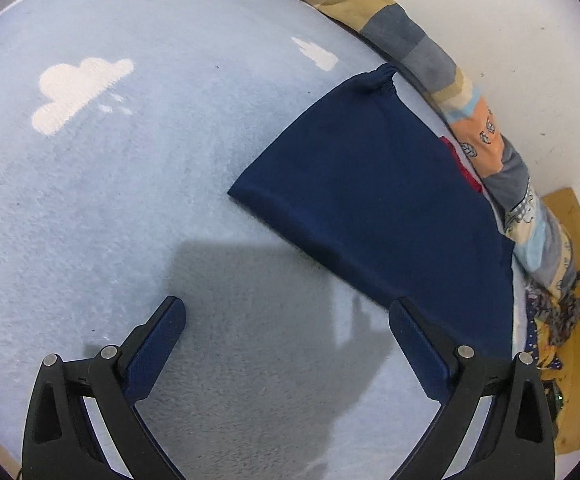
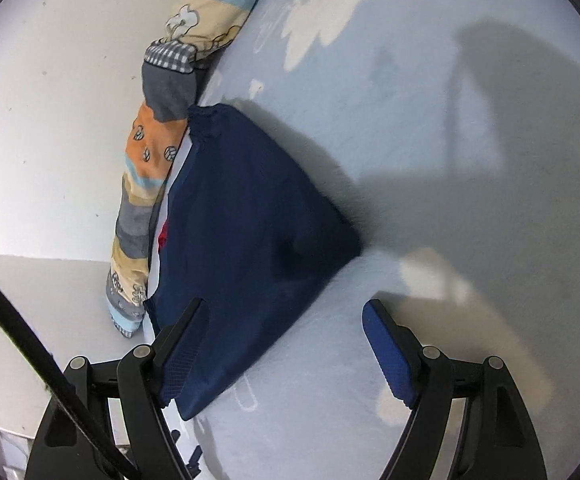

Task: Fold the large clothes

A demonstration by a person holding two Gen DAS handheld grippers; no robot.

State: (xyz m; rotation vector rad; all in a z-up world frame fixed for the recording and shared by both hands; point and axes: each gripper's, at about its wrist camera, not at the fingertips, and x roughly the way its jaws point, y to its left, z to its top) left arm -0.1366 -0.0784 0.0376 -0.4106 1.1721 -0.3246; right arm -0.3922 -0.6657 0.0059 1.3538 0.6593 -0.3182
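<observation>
Left gripper (image 1: 288, 316): jaws wide apart, nothing between them, over bare light-blue blanket (image 1: 130, 184). Right gripper (image 2: 284, 320): jaws apart, empty; its left finger overlaps the near edge of the navy garment (image 2: 246, 216), contact unclear.

Garment lies folded into a compact block on the blanket, against the patchwork roll (image 2: 146, 152) by the wall. A red item (image 1: 463, 166) shows at its far edge.

Judgement: a fold looks complete and released; both hands free. Next move calls for either a further fold or fetching another piece.

No brands, labels or legible writing; only white cloud motifs (image 1: 78, 88) on the blanket.
</observation>
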